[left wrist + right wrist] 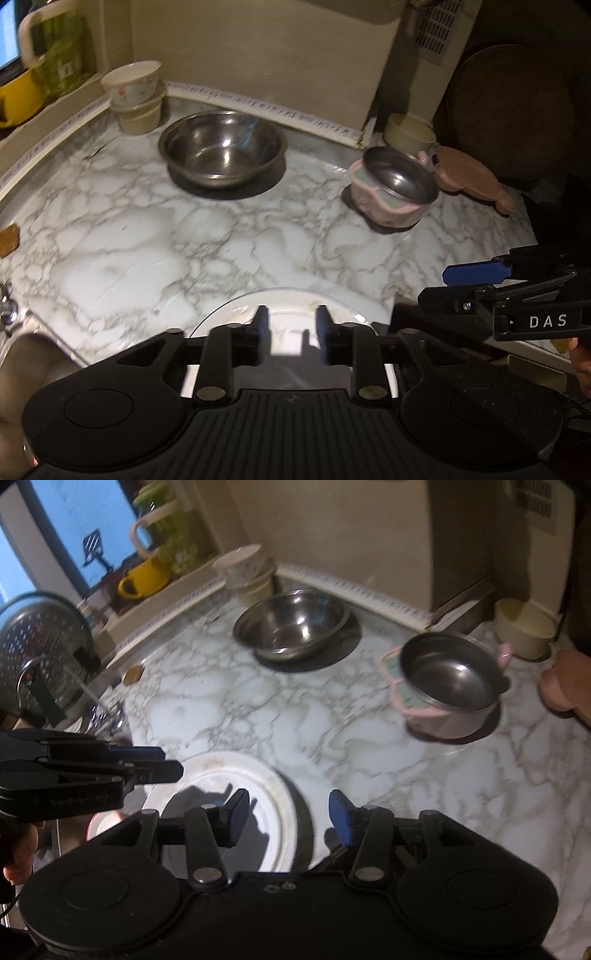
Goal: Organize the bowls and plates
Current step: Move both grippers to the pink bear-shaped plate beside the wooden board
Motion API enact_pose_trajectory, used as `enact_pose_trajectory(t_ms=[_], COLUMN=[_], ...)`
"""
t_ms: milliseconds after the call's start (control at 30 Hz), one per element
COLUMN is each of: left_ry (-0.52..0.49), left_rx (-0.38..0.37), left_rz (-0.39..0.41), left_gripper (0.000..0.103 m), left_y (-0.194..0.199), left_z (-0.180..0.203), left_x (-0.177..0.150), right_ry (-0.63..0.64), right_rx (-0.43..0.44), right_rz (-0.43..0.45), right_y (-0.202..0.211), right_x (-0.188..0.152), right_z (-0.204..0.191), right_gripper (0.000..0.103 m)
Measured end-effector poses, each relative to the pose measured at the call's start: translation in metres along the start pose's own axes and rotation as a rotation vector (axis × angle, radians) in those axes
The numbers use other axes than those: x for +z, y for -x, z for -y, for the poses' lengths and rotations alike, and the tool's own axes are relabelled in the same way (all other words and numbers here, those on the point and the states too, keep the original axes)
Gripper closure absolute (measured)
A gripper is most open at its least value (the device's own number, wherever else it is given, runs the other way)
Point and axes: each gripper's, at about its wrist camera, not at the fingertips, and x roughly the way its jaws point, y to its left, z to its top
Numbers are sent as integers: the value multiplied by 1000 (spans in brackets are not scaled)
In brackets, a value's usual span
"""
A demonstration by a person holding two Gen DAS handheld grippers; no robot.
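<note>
Plate [236,775] lies on the counter beneath both part-open, empty tools: left [291,321], right [288,819].

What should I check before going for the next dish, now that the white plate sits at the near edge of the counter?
1. Left tool free of load: ok, fingers apart, nothing between them, plate below.
2. Right tool free of load: ok, open and empty.
3. White plate resting flat on the marble counter: ok, though its near part is hidden by the tools.
4. Large steel bowl upright and empty: ok.
5. Small steel bowl seated level in the pink bowl: not ok, it sits tilted.
6. Room between the two tools: cannot tell, they look close above the plate.
</note>
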Motion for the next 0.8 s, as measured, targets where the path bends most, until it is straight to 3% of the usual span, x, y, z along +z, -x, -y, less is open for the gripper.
enact_pose_trajectory(t_ms=[133,267,433,800], left_ry=[-54,-79,-114,-203], left_rx=[-3,-20,-25,-12], left_rz=[32,23,20,-51], left_gripper=[42,41,25,25], left_y=[1,-5,-18,-90], left_z=[23,50,95,191], left_x=[14,37,72,132], right_ry=[-53,-102,-175,-290], right_rx=[-57,-130,-224,-348], right_rz=[42,67,62,-43], right_y=[16,37,57,54], right_x=[3,12,27,43], right_z=[28,66,123,234], right_gripper=[48,38,30,16])
